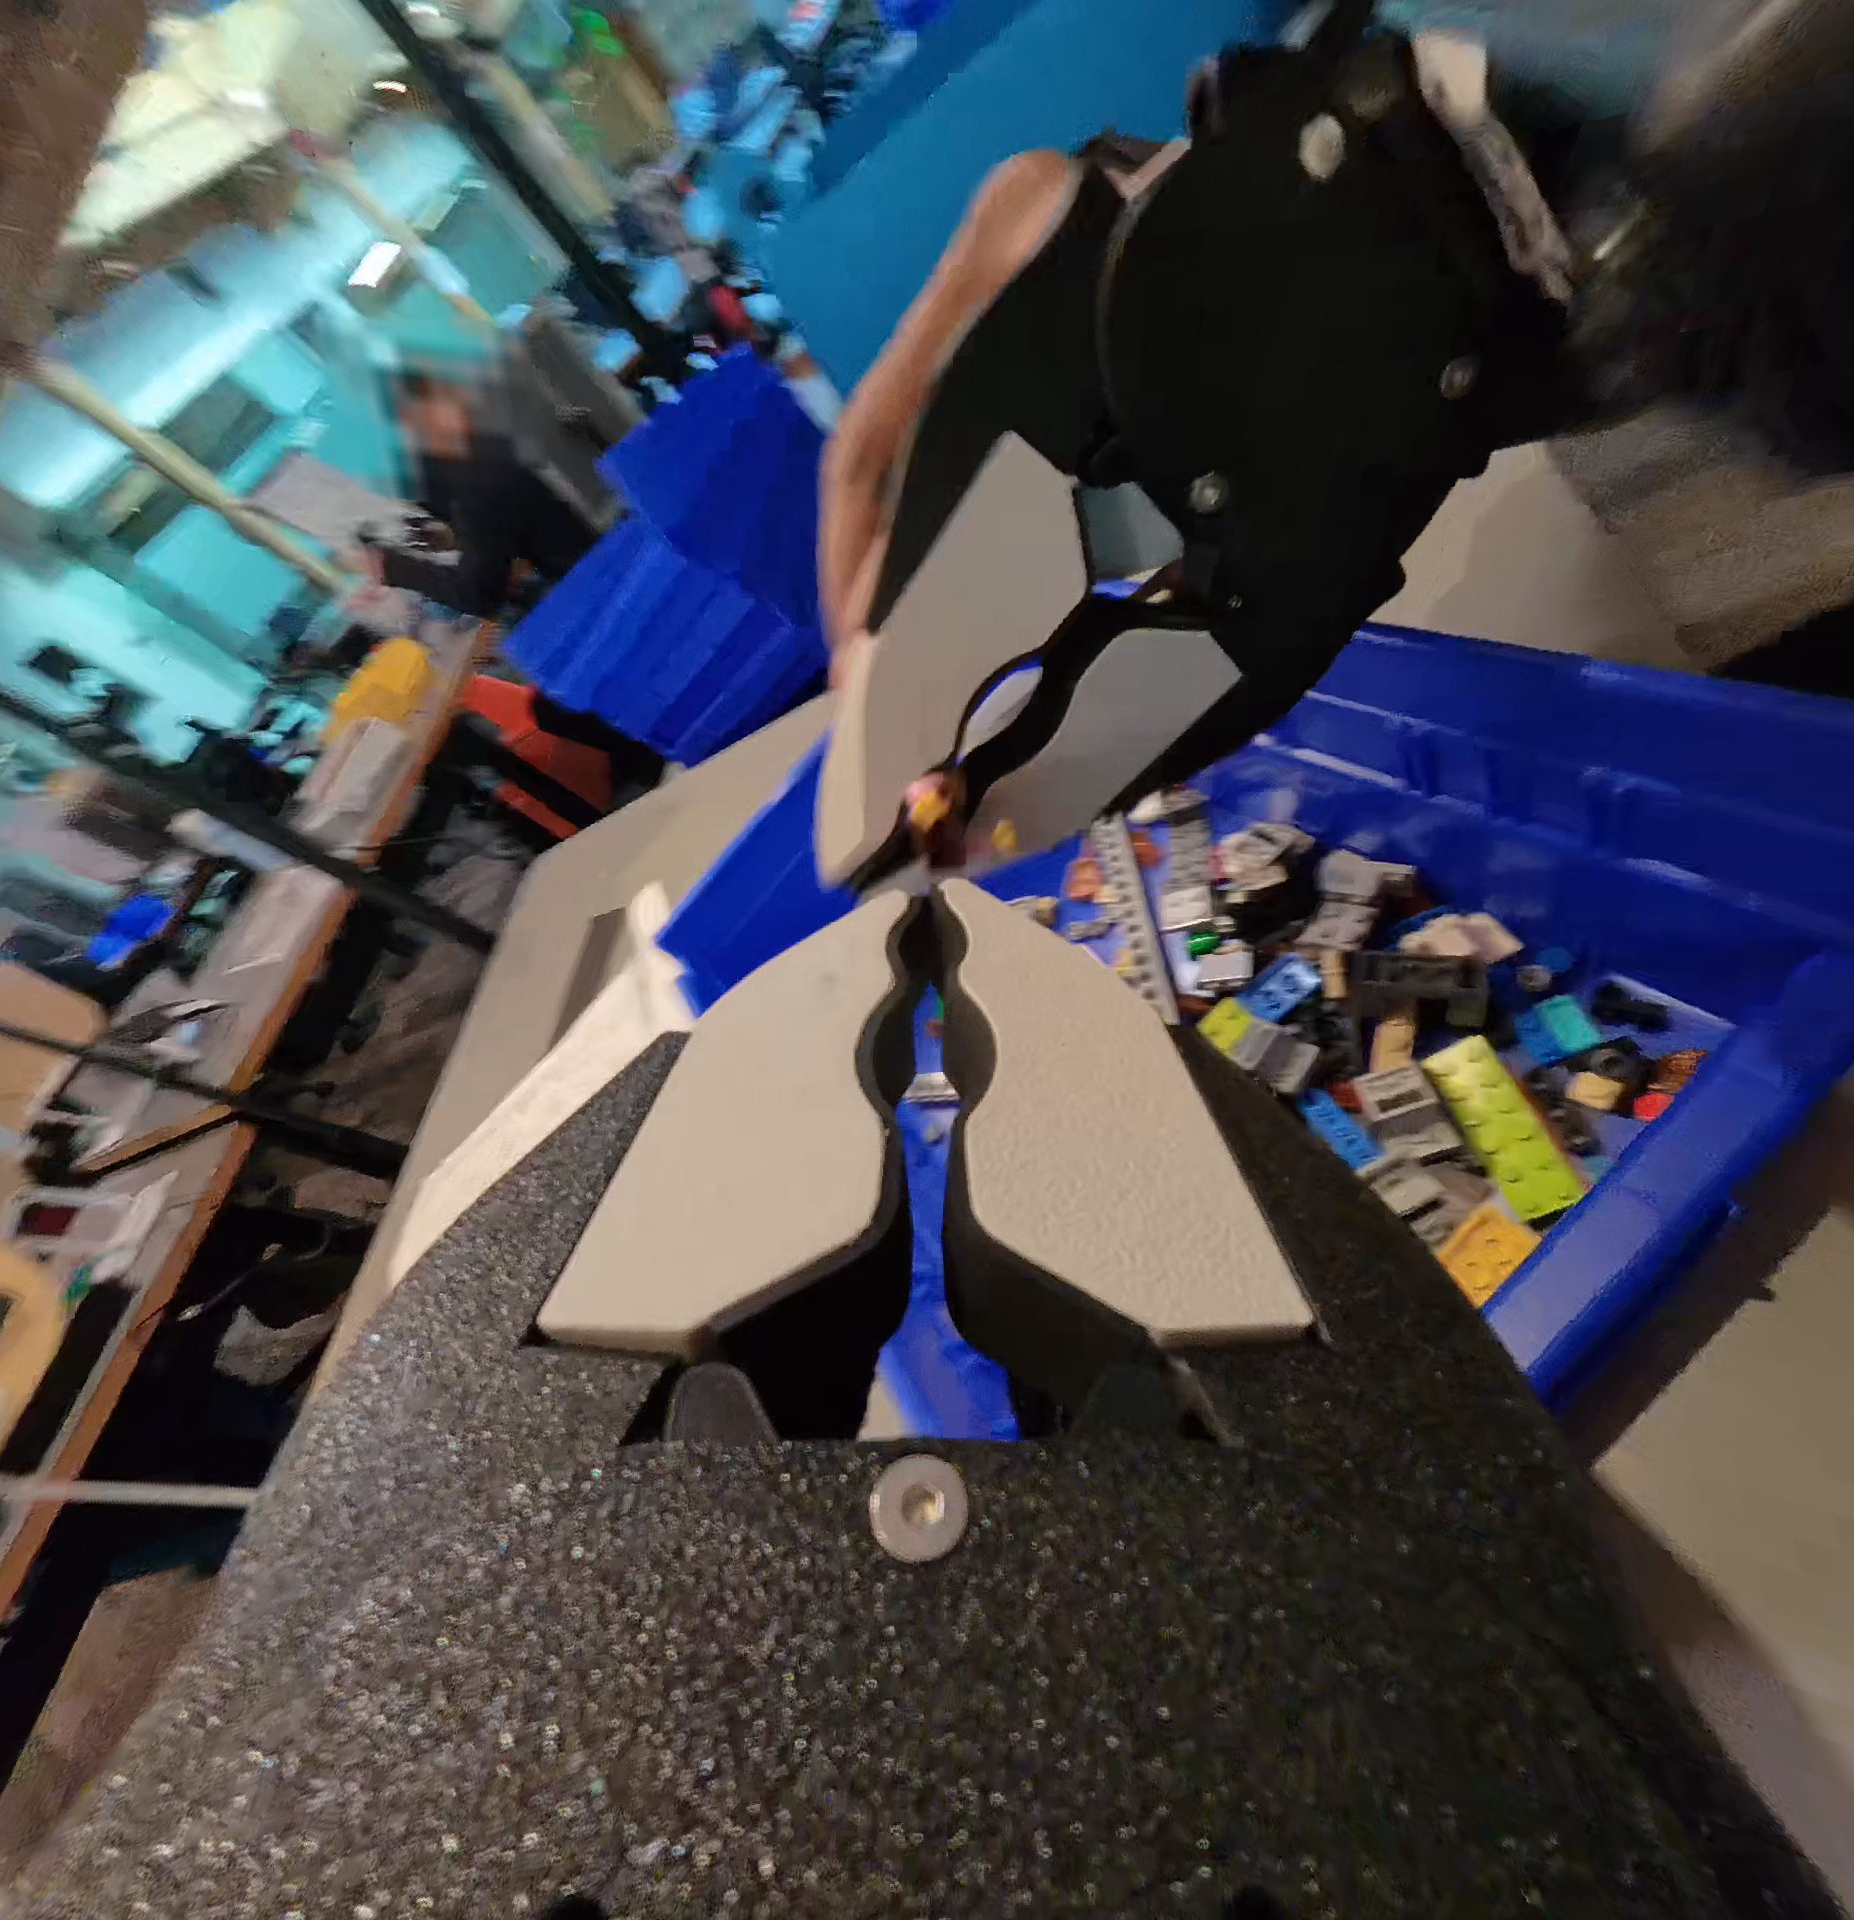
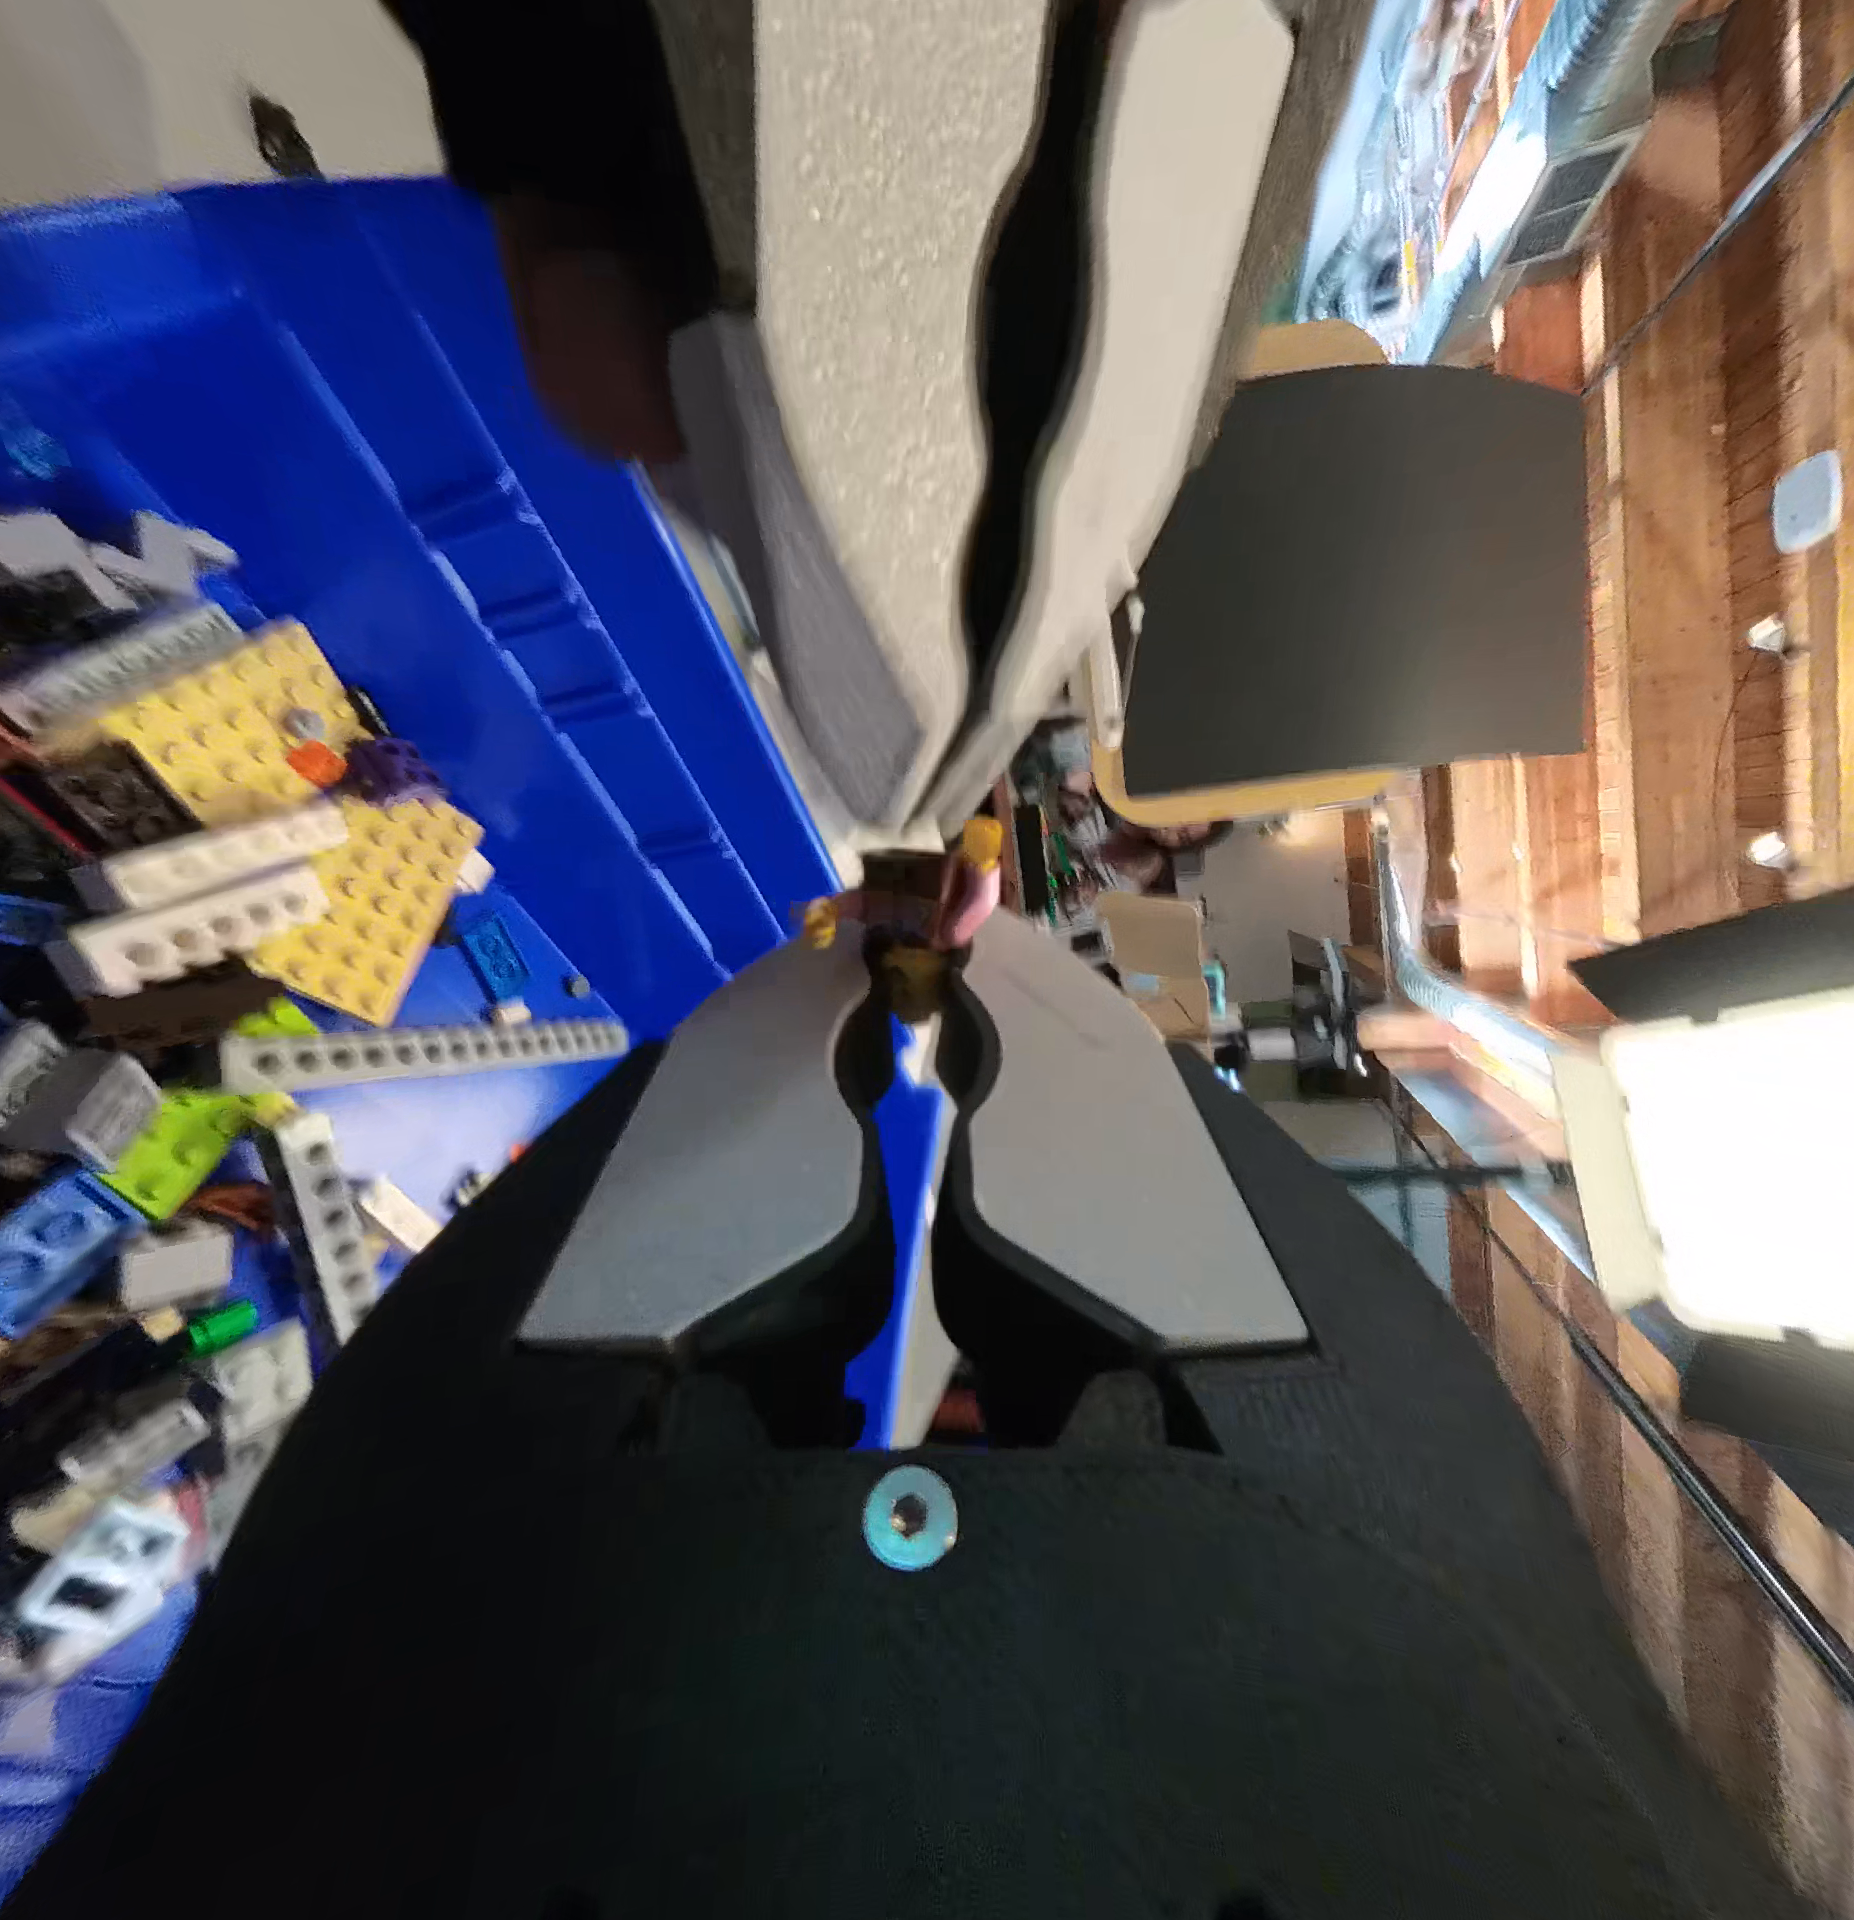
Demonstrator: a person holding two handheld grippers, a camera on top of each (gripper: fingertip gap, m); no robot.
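Both hand-held grippers — left (image 1: 928,894), right (image 2: 910,971) — pinch one tiny plastic toy figure (image 2: 907,914) above a smooth blue bin (image 2: 403,499) of bumpy bricks (image 1: 1505,1127).

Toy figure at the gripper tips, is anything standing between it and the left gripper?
Nothing visible does. The left gripper reaches the toy figure directly with its tips, while the right gripper pinches the figure's other end.

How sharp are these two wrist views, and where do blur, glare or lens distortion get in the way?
Left wrist view: own gripper sharp, the other gripper and the small figure motion-smeared, background room soft, straight edges bowed by the wide lens. Right wrist view: blue bin and bricks smeared, a white light panel blown out, the figure blurred.
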